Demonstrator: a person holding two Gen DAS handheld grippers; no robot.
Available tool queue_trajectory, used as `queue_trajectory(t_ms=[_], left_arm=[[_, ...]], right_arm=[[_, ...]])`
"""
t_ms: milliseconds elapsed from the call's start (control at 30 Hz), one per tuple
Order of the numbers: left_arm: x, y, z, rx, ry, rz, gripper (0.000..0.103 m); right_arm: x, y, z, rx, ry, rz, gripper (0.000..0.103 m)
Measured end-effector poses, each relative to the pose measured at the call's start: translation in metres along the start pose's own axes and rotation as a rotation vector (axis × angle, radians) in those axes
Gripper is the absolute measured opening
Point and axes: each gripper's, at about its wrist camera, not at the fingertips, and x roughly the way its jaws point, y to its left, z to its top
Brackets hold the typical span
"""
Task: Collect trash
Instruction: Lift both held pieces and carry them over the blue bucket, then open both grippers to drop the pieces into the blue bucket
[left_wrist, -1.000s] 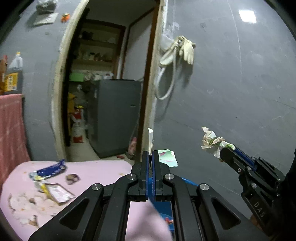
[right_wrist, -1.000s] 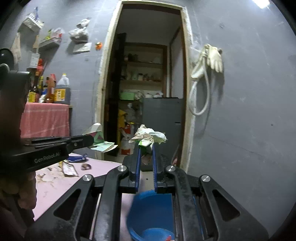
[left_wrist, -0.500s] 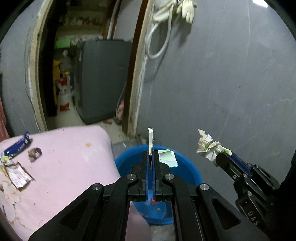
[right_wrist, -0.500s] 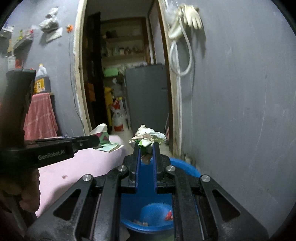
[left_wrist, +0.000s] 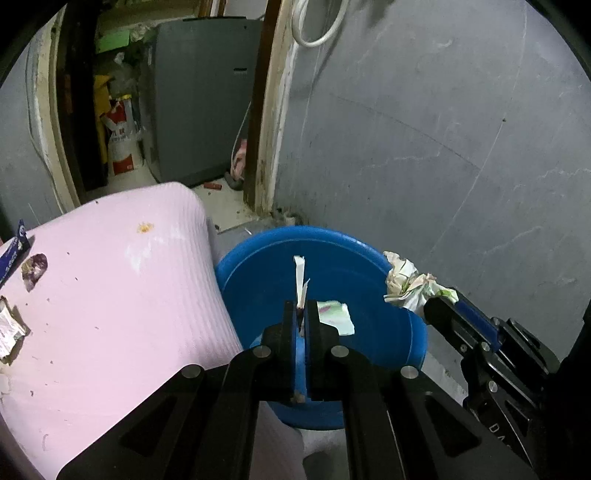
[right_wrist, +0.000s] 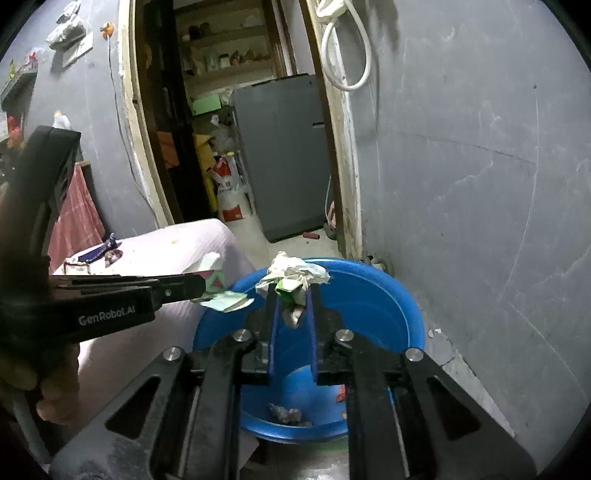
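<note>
Here we hold both loads over the blue tub (right_wrist: 402, 317), which sits on the floor beside the pink table (left_wrist: 110, 295) so the trash drops straight in. Our right gripper (right_wrist: 291, 295) is opening around a crumpled wad (right_wrist: 291, 275), which sits between its jaws above the tub, so we judge the drop is starting. Our left gripper (left_wrist: 302, 314) is closed tight on a thin paper scrap (left_wrist: 300, 280), also above the tub. A few wrappers (left_wrist: 33, 264) remain on the table.
</note>
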Motion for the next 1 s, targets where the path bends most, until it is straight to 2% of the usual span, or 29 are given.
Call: queue_trajectory(t_ms=[100, 267, 433, 600, 667, 933, 1000], left_arm=[[0.003, -0.002, -0.003, 0.000, 0.011, 0.005, 0.004], [0.004, 0.003, -0.007, -0.024, 0.013, 0.005, 0.017], [-0.008, 0.013, -0.007, -0.060, -0.021, -0.004, 0.030], [-0.030, 0.026, -0.007, -0.104, -0.083, -0.001, 0.043], [-0.041, 0.032, -0.006, -0.121, -0.113, 0.009, 0.056], [-0.098, 0.059, -0.004, -0.168, -0.267, 0.057, 0.084], [-0.114, 0.065, -0.005, -0.172, -0.314, 0.075, 0.085]], right_arm=[[0.003, -0.002, -0.001, 0.005, 0.014, 0.002, 0.017], [0.005, 0.000, -0.002, 0.012, 0.021, -0.006, 0.026], [0.004, 0.002, 0.002, 0.010, 0.012, -0.011, 0.035], [-0.005, 0.005, 0.008, 0.009, -0.029, -0.015, 0.047], [-0.010, 0.008, 0.012, 0.005, -0.051, -0.015, 0.052], [-0.035, 0.029, 0.030, -0.033, -0.146, 0.010, 0.077], [-0.042, 0.037, 0.034, -0.047, -0.171, 0.018, 0.081]])
